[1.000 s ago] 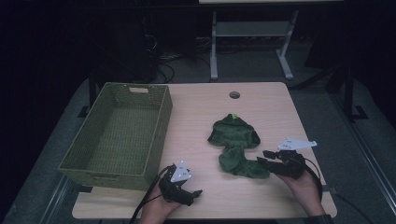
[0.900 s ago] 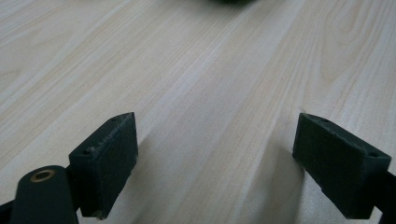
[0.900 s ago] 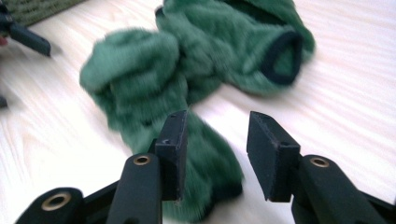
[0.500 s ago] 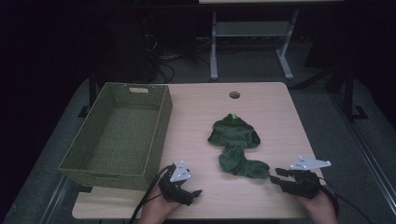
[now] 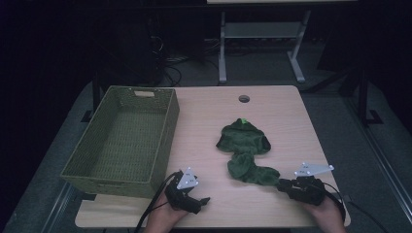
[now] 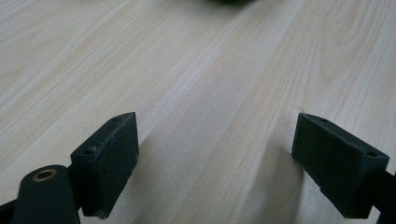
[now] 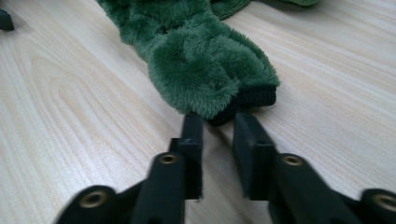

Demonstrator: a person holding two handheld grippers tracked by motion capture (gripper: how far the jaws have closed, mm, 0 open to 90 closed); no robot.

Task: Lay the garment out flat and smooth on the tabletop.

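Observation:
A green fleece garment (image 5: 245,145) lies crumpled on the wooden table, right of centre, with its dark cuff end pointing to the near right. My right gripper (image 5: 281,183) lies low on the table at that end. In the right gripper view its jaws have just been closing, and now my right gripper (image 7: 218,122) pinches the black cuff (image 7: 254,97) of the fuzzy green fabric (image 7: 201,60). My left gripper (image 5: 204,201) rests near the front edge beside the basket. It (image 6: 215,154) stands open over bare wood.
A green woven basket (image 5: 167,141) with nothing in it takes up the table's left side. A round cable hole (image 5: 244,99) sits near the far edge. Behind the table stand a white frame and cables on a dark floor.
My right gripper has come down and toward the front edge to the garment's cuff end, and its jaws have narrowed onto the cuff. The left gripper and the garment have stayed put.

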